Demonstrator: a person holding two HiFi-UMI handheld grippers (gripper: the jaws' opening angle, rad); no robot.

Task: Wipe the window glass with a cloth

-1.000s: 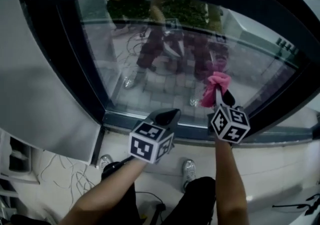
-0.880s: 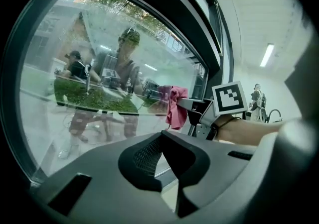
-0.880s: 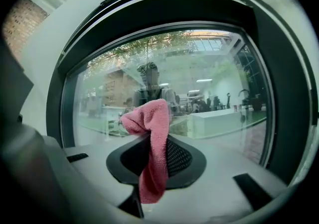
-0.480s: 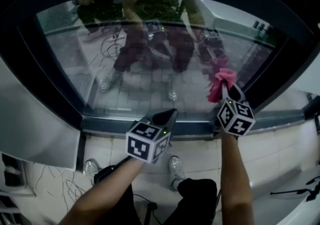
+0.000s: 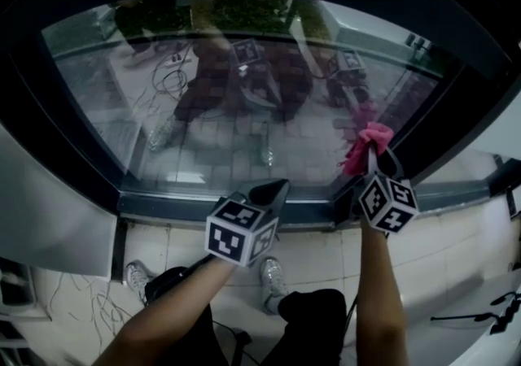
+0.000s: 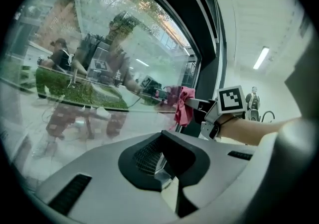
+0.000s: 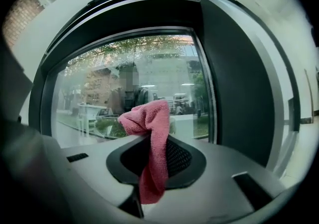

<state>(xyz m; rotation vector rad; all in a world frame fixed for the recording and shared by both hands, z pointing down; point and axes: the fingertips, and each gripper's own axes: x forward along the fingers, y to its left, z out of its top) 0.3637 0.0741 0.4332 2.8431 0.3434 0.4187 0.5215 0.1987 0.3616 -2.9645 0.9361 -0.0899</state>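
— "While I had the right gripper (image 5: pixel 377 166) clamped on the pink cloth (image 5: pixel 364 147), where was the cloth?"
— "At the window glass (image 5: pixel 228 112), in its lower right corner beside the dark frame (image 5: pixel 440 141). My left gripper (image 5: pixel 273 190) was closed and empty, near the bottom frame."

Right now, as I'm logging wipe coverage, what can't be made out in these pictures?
- Whether the pink cloth in the right gripper touches the window glass: in head view and right gripper view the bunched cloth itself covers the contact spot.
- Smears on the glass: reflections mask them in every view.
- The glass's lower right corner: in head view, behind the cloth and right gripper.
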